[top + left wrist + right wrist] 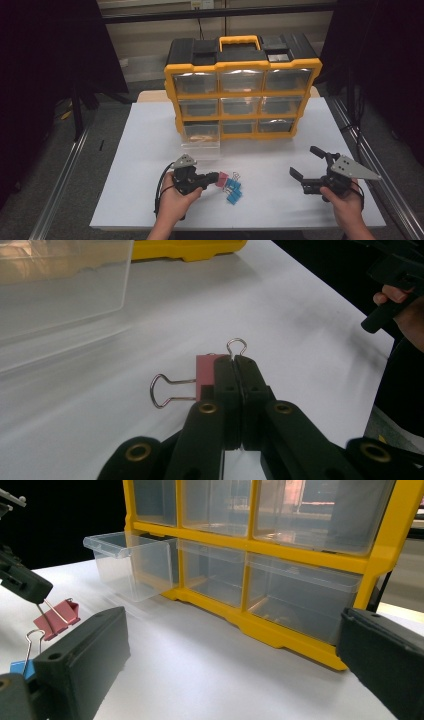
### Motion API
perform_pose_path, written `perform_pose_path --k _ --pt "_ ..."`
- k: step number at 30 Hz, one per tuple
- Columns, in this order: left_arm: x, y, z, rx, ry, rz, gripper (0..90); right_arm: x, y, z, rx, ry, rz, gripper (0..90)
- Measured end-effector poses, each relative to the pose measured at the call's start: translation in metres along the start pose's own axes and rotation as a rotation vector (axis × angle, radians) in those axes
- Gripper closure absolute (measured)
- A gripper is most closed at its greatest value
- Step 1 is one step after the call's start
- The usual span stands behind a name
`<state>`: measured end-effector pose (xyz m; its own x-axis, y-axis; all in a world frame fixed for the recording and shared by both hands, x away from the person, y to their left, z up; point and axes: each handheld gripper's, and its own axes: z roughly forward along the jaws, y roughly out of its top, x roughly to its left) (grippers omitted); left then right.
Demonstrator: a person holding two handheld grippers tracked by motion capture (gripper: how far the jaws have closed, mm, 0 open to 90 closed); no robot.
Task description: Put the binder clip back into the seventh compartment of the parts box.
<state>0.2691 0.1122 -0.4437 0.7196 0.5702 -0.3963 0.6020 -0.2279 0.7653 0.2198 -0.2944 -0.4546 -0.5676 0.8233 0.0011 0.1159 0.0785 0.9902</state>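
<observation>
Pink clip (204, 376) sits pinched by one wire handle in our closed left tool (216, 177); open drawer (201, 136) lies straight toward the worktop's far edge; right tool (306, 166) gapes empty.

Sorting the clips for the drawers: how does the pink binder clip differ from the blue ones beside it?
The pink binder clip is pinched by one wire handle in the shut left tongs; the blue binder clips lie loose on the white table. Pink is single; the blue ones form a small heap. Both kinds have silver wire handles.
</observation>
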Motion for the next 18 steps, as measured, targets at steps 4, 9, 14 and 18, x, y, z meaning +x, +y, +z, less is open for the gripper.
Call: perform_pose_path --k 4,9,14,18 --pt "-0.001 0.005 0.002 0.017 0.002 0.01 89.6 -0.001 0.0 -0.001 0.0 0.003 0.0 0.2" --pt "-0.002 0.012 0.004 0.019 -0.004 0.008 89.6 -0.001 0.0 -0.002 0.0 -0.009 0.004 0.1" --pt "-0.001 0.018 0.002 0.012 -0.001 -0.002 89.6 -0.001 0.0 -0.002 0.0 -0.003 0.005 0.1" --pt "-0.001 0.022 0.004 0.011 -0.006 -0.004 89.5 -0.001 0.0 -0.002 -0.002 -0.006 0.007 0.1"
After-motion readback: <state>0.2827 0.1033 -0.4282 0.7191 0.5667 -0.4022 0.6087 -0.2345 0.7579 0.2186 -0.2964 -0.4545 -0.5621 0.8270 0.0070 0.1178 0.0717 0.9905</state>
